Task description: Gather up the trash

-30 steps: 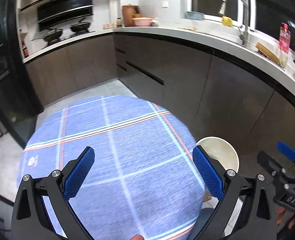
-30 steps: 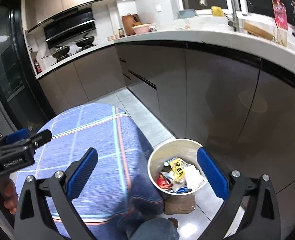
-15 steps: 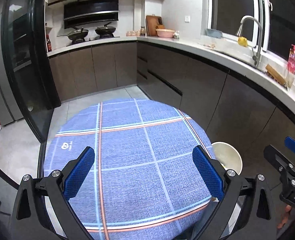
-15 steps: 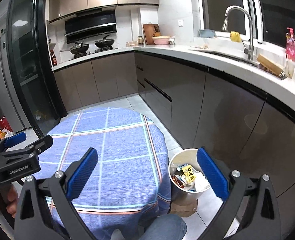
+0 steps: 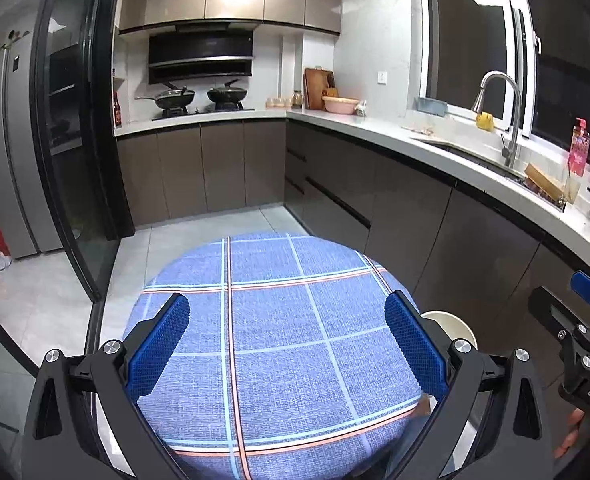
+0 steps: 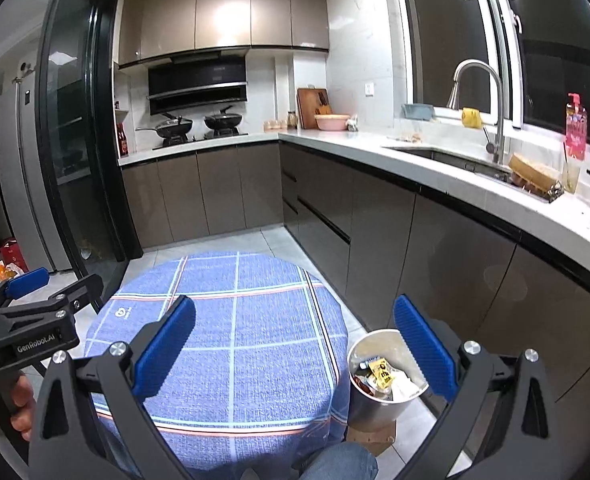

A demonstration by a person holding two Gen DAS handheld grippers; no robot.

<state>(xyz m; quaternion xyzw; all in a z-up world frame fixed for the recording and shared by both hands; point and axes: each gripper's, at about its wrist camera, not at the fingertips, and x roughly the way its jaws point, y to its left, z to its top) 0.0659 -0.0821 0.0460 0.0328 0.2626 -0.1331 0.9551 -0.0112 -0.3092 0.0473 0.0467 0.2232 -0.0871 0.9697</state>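
A round table with a blue checked cloth [image 5: 279,344] stands in front of me; it also shows in the right wrist view [image 6: 231,344]. A white trash bin [image 6: 375,404] holding wrappers and paper [image 6: 387,380] stands on the floor at the table's right; its rim shows in the left wrist view [image 5: 455,324]. My left gripper [image 5: 285,344] is open and empty above the table. My right gripper [image 6: 295,348] is open and empty above the table's right edge and the bin. No trash shows on the cloth.
Dark kitchen cabinets under a white counter [image 6: 435,172] run along the back and right, with a sink and tap [image 6: 491,120]. A glass sliding door [image 5: 75,160] stands at left. A cardboard piece [image 6: 371,436] lies under the bin. My knee [image 6: 339,460] is below.
Both grippers have risen and pulled back from the table, so the table and bin look smaller and lower. Both stay open and empty.
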